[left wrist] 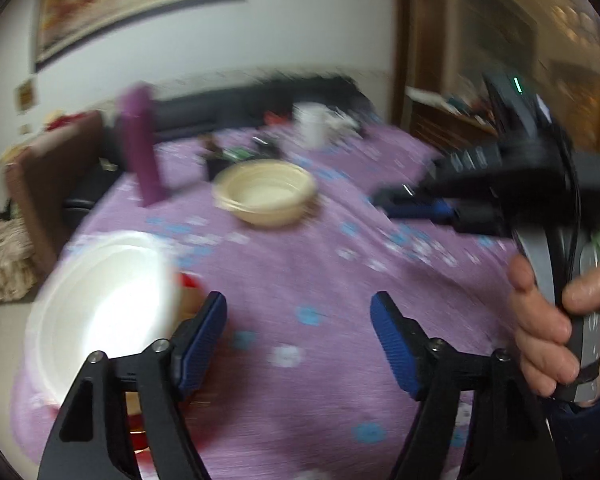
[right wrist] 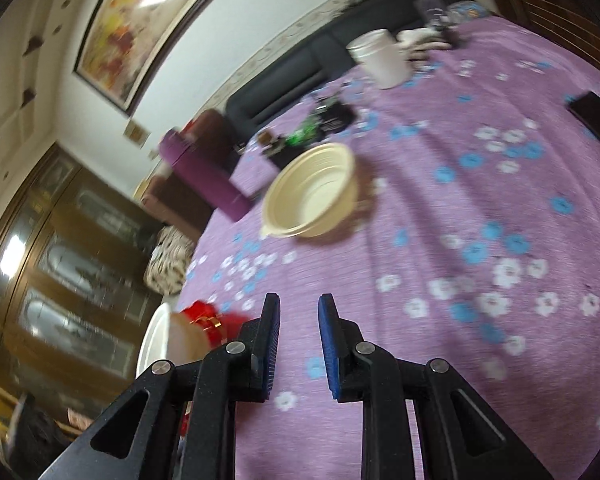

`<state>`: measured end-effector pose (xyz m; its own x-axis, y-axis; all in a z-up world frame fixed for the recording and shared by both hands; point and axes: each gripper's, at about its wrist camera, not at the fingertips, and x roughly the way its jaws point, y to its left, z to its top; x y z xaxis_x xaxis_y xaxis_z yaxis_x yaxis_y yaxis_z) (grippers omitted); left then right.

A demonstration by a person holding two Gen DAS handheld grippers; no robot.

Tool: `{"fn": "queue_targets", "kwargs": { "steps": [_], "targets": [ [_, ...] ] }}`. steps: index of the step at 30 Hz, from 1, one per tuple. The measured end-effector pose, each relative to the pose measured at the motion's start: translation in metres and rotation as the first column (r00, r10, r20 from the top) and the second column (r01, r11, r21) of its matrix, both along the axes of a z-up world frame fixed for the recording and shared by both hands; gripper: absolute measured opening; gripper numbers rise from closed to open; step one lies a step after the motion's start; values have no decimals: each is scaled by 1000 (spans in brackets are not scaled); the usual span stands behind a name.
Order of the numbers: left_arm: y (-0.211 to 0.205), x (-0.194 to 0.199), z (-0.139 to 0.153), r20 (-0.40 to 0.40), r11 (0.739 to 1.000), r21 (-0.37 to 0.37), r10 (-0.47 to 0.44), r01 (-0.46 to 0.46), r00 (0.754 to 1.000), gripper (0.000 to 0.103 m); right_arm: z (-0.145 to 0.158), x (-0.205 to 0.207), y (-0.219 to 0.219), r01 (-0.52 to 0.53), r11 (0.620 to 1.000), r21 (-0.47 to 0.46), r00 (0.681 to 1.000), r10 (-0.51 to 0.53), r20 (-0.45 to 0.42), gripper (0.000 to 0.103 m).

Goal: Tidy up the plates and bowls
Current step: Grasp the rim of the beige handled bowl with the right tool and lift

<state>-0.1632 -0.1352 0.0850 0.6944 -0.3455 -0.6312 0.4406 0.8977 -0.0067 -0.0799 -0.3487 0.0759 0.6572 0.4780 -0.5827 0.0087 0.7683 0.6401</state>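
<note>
1. Covering the counter (left wrist: 300, 280), a purple cloth with blue and white flowers; both views motion-blurred.
2. White plate (left wrist: 100, 308) at the near left edge of the counter, partly over a red item (left wrist: 190, 282); in the right wrist view the plate (right wrist: 154, 340) shows edge-on beside that red item (right wrist: 204, 316).
3. Cream bowl (left wrist: 266, 192) upright mid-counter, well apart from the plate; also seen at (right wrist: 314, 192).
4. Purple bottle (left wrist: 142, 144) upright just left of the bowl.
5. White jar (right wrist: 382, 56) at the far side, behind the bowl.
6. Left gripper (left wrist: 298, 344): jaws spread wide, nothing between them, plate just beside the left finger.
7. Right gripper (right wrist: 299, 350): jaws parted by a narrow gap, holding nothing; in the left wrist view it (left wrist: 404, 200) points toward the bowl, held by the right hand (left wrist: 556, 320).
</note>
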Motion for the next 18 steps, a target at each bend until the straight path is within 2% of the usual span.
{"fn": "queue_targets", "kwargs": {
  "steps": [3,7,9,11,12,15,18],
  "targets": [
    [-31,22,-23,-65,998,41,-41,44,997,75,-8,1,-25,53,999,6,998,-53,-28,22],
    [-50,64,-50,-130,996,85,5,6,991,76,-13,6,-41,84,996,1,995,-84,-56,22],
    [-53,84,-62,-170,996,90,29,-14,985,81,-12,14,-44,84,996,-6,994,-85,-65,26],
    [-51,98,-76,-213,994,104,59,-38,975,84,-12,26,-44,82,997,-6,994,-82,-70,40],
    [-51,103,-81,-239,992,116,72,-45,968,86,-12,34,-43,80,997,-14,994,-81,-77,44],
    [-49,109,-83,-264,993,106,85,-59,961,97,-19,63,-37,62,998,-31,991,-66,-117,45],
    [-52,110,-84,-274,991,124,84,-51,958,102,-25,98,-22,22,999,-42,988,-28,-149,45]
  ]
}}
